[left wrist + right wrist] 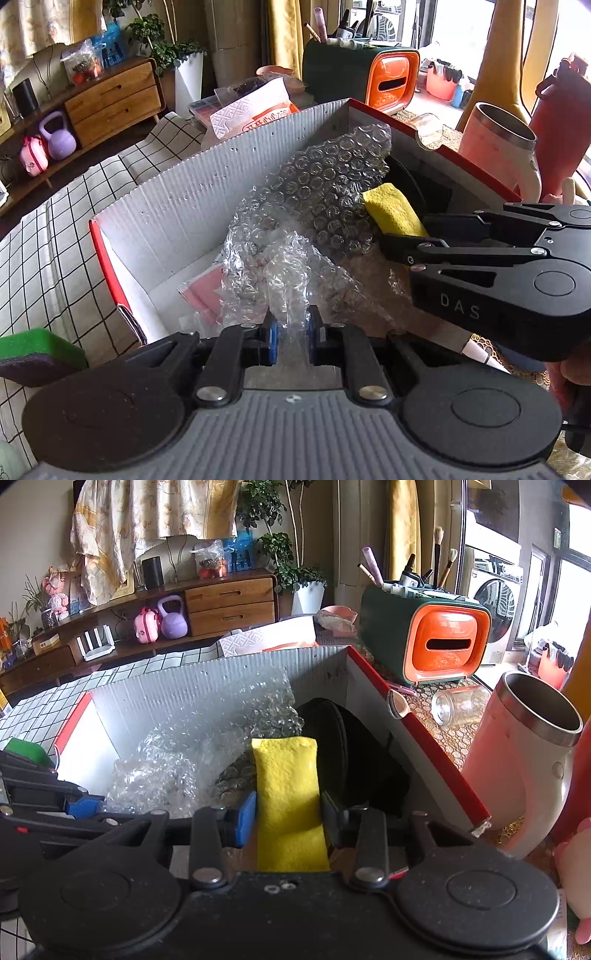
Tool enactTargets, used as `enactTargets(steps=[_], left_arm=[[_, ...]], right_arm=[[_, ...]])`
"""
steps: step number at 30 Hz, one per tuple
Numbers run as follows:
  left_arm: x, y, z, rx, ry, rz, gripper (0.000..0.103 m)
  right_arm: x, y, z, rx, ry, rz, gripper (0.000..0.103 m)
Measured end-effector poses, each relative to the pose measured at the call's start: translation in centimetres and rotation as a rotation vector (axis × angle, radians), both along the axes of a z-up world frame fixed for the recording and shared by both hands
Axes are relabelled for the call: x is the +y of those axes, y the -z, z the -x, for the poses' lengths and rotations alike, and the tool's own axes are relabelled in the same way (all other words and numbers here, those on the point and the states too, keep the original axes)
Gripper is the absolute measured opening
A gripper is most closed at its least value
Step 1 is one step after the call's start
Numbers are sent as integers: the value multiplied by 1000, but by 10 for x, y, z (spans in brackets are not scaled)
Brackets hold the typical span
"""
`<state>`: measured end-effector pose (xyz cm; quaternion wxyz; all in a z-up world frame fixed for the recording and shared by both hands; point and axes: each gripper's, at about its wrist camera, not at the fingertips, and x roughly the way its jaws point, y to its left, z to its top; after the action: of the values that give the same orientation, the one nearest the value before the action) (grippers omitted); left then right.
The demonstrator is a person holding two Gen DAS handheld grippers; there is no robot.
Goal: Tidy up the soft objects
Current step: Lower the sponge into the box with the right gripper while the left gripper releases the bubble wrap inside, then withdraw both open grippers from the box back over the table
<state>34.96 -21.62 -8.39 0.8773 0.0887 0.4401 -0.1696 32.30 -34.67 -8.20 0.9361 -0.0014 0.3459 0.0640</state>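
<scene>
I have both tools over the open cardboard box (pixel 207 184), the one with the red rim and the white corrugated walls. My left tool (pixel 290 334) is clenched on a crumpled sheet of bubble wrap (pixel 317 206); the blue pads (pixel 272 334) pinch a thin neck of the plastic between them, and the rest of the sheet billows up and away into the box, leaning toward the far right corner. My right tool (pixel 288 823) is grasping a yellow sponge (pixel 286 790), which stands lengthwise between the two fingers with its far end poking out ahead of them, over the inside of the box. From the left wrist view I see that same right tool coming in from the right side, with the yellow sponge's tip just beside the bubble wrap.

Inside the box, behind the sponge, lies something round and black (pixel 332 738) against the right wall; I cannot tell what it is. A pink flat packet (pixel 201 291) lies on the box floor under the near edge of the wrap.

Outside the box, a green sponge (pixel 37 347) sits on the checked cloth (pixel 55 236) to the left. To the right, on the tabletop, stand a pink-and-white steel-lined mug (pixel 532 753), a clear glass jar (pixel 458 705) on its side, and an orange-fronted organiser (pixel 443 642) holding brushes.
</scene>
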Motion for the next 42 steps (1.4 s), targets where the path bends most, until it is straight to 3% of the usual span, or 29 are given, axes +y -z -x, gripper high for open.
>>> enactTargets(steps=[4, 10, 12, 13, 14, 27, 42], left_arm=[[2, -2, 3, -3, -14, -4, 27], [11, -8, 9, -25, -31, 24, 31], [13, -12, 12, -35, -39, 36, 46], [15, -14, 14, -51, -47, 41, 67], [17, -17, 18, -74, -56, 39, 75], [36, -45, 52, -163, -86, 41, 76], [89, -75, 112, -219, -141, 104, 76]], right_arm=[[-1, -4, 4, -14, 4, -15, 43], [-3, -11, 9, -29, 4, -17, 50], [-3, -11, 12, -32, 4, -23, 52], [-4, -12, 13, -32, 2, -29, 53], [-4, -13, 14, -32, -2, -34, 53], [-11, -30, 39, -57, -46, -105, 64], [28, -63, 91, -99, -105, -88, 87]])
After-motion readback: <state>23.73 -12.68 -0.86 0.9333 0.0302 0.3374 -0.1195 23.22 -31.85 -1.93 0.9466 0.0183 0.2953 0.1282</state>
